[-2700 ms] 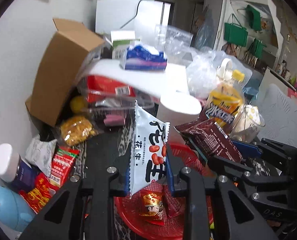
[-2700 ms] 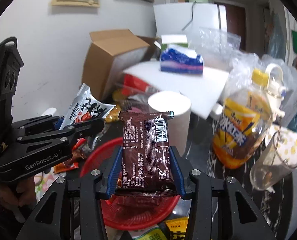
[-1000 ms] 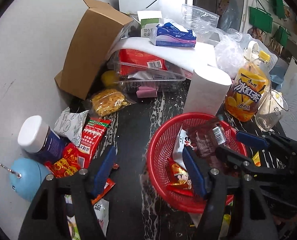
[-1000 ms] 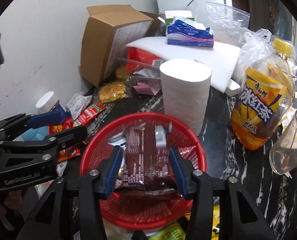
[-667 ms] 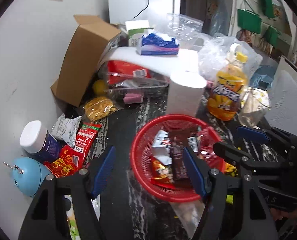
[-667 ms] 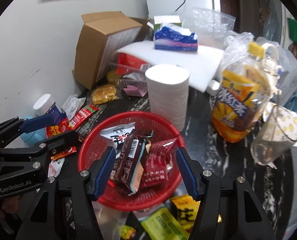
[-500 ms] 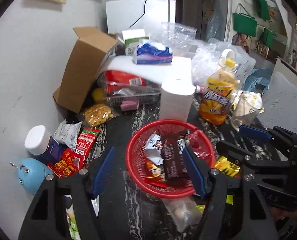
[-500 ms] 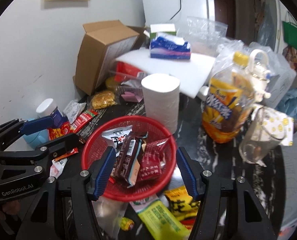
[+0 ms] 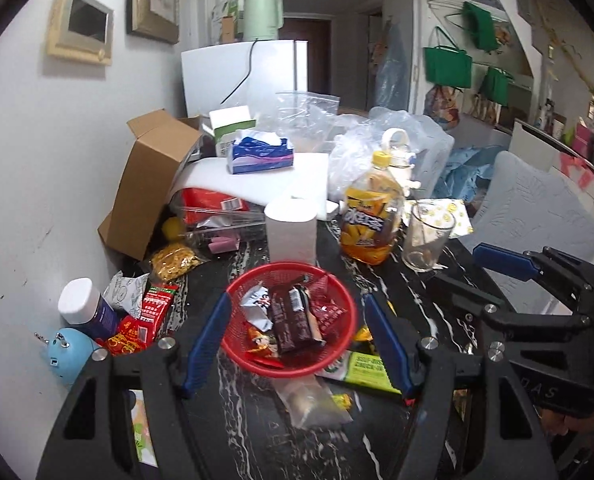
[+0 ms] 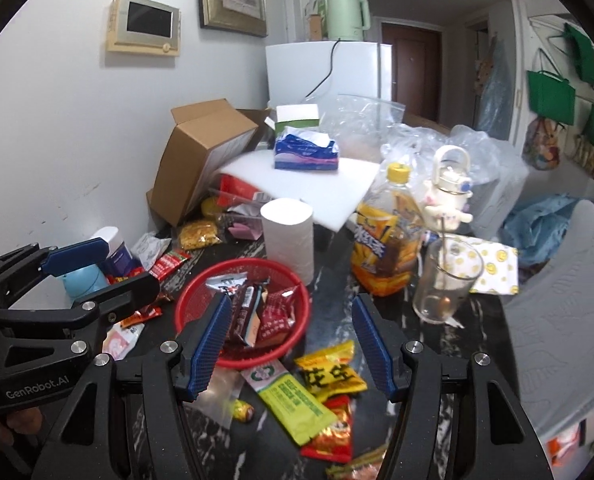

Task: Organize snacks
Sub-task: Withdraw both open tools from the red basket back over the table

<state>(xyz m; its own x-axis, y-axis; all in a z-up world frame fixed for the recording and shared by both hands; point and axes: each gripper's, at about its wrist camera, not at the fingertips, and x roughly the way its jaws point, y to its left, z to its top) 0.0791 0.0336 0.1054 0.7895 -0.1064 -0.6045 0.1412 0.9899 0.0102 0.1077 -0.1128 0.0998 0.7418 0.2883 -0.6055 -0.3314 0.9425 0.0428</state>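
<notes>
Both grippers hang above the table with jaws spread and nothing between the pads. The right gripper (image 10: 291,340) jaws have just been opening and are empty. The left gripper (image 9: 295,344) frames the red basket (image 9: 233,344), which holds a brown bar (image 9: 291,320) and several small packets.

Loose snacks remain outside the basket. A yellow packet (image 10: 331,372) and a green packet (image 10: 293,404) lie on the table just in front of the basket, directly below the right gripper. The green packet's long axis runs diagonally across the jaw line. The right gripper appears nearer to both; red packets (image 9: 153,312) lie on the left gripper's side
</notes>
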